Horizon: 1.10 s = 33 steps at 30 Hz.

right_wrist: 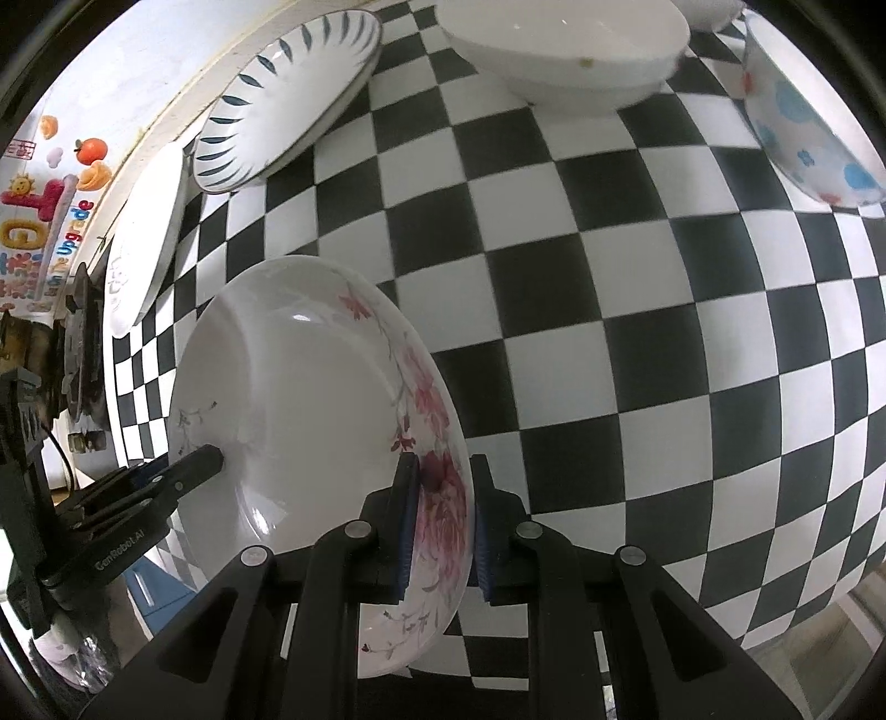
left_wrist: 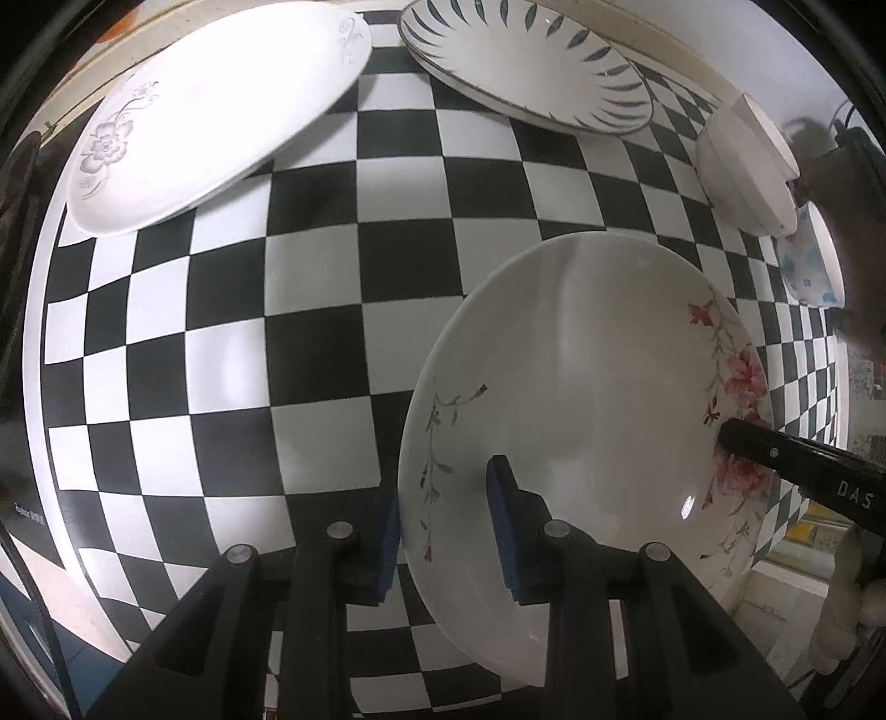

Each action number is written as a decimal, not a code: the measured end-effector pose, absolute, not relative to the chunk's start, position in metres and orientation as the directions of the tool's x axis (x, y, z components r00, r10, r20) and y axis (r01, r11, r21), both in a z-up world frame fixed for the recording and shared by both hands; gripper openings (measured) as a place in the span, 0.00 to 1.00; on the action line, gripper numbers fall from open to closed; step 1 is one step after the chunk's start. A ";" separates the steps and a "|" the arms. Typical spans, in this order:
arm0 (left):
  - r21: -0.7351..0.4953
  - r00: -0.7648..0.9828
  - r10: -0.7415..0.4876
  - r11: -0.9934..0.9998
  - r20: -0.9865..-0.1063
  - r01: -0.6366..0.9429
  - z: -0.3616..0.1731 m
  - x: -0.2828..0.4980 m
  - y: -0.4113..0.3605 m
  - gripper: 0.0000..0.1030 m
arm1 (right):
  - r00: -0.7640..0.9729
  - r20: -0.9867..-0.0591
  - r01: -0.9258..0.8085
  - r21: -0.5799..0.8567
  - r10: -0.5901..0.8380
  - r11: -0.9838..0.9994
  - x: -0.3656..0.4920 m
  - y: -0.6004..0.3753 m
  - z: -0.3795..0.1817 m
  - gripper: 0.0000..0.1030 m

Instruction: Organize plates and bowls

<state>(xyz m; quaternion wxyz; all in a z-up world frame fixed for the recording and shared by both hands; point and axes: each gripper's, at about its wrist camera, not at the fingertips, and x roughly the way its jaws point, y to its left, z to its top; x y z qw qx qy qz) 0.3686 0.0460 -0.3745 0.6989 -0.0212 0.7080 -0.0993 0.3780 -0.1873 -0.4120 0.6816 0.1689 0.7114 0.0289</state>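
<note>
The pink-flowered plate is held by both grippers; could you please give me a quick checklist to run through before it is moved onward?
1. Left gripper clamps the rim of the pink-flowered plate, one pad on each face: ok.
2. Right gripper clamps the opposite, flowered rim: ok.
3. Plate off the checkered tablecloth: cannot tell; it is tilted, and its low edge hides behind the grippers.
4. Grey-flowered plate and leaf-patterned plate lie apart from the held plate: ok.
5. White bowl and blue-spotted bowl are apart from the held plate: ok.
6. Free cloth beside the held plate for setting down: ok.
</note>
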 end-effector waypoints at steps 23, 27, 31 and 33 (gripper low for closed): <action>-0.039 0.271 -0.033 0.999 -0.962 -0.016 -0.287 0.372 0.085 0.29 | -0.003 -0.968 0.045 0.252 0.252 0.967 0.408 -0.174 -0.346 0.22; -0.153 0.300 -0.120 0.984 -0.946 -0.090 -0.267 0.400 0.109 0.30 | 0.094 -0.947 -0.072 0.302 0.308 0.951 0.445 -0.141 -0.304 0.64; -0.208 0.307 -0.140 0.957 -0.942 -0.204 -0.275 0.425 0.144 0.33 | 0.141 -0.908 -0.174 0.370 0.395 0.913 0.498 -0.099 -0.287 0.71; -0.230 0.297 -0.143 0.931 -0.944 -0.282 -0.287 0.437 0.173 0.33 | 0.105 -0.917 -0.224 0.355 0.384 0.908 0.533 -0.072 -0.294 0.71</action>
